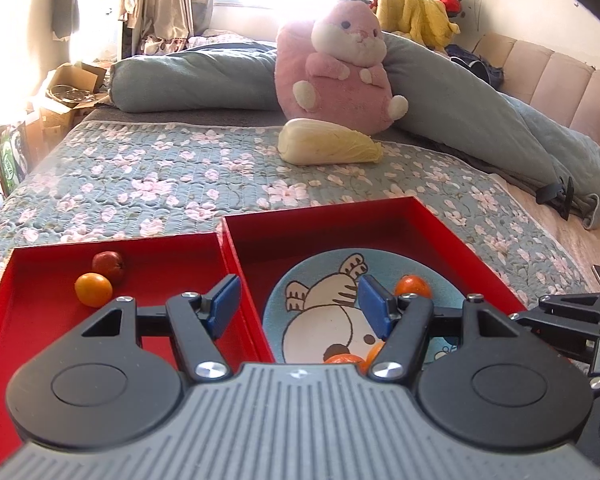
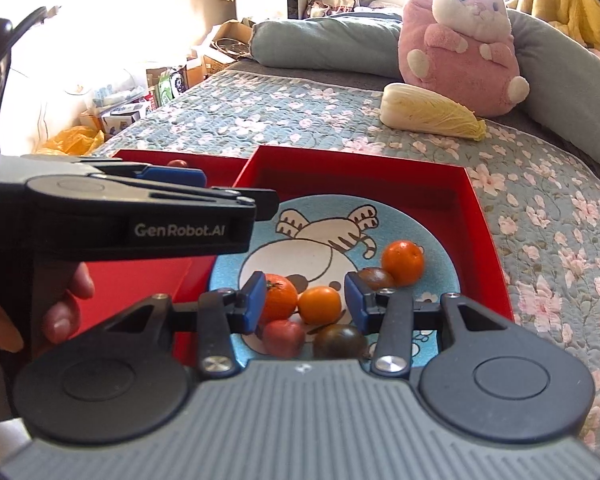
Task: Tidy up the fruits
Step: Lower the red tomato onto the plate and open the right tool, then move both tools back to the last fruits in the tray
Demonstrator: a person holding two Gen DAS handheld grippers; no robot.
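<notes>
Left claw (image 1: pixel 298 306): released, its blue pads wide apart and nothing between them. I have it hovering at lower centre of its view, astride the wall between the two red trays.

Right claw (image 2: pixel 305 304): released as well, pads spread on either side of a small yellow-orange fruit (image 2: pixel 319 305) at centre of its view. I judge this the next pick, since the fruit sits squarely in the gap; I see no contact yet.

Fruit on the plate: the cartoon plate (image 2: pixel 440 258) lies in the right red tray (image 2: pixel 486 248) and carries an orange tangerine with green calyx (image 2: pixel 278 296), a larger orange (image 2: pixel 403 262) toward the right, a reddish fruit (image 2: pixel 283 338), a dark tomato (image 2: pixel 339 342) and a brownish one (image 2: pixel 376 278) half hidden by the right pad.

Sorted fruit: the left red tray (image 1: pixel 32 320) holds a yellow-orange fruit (image 1: pixel 93 289) touching a dark red one (image 1: pixel 108 265), at its far left corner. They look placed there as the sorted pile.

Orientation: the fruits are nearly round, with no clear long axis; the tangerine's calyx faces up and toward the camera.

Bed: the trays rest on a floral quilt (image 2: pixel 300 112); a napa cabbage (image 2: pixel 432 112) lies well beyond them, long axis running left to right, leafy end right, against a pink plush toy (image 2: pixel 460 40).
</notes>
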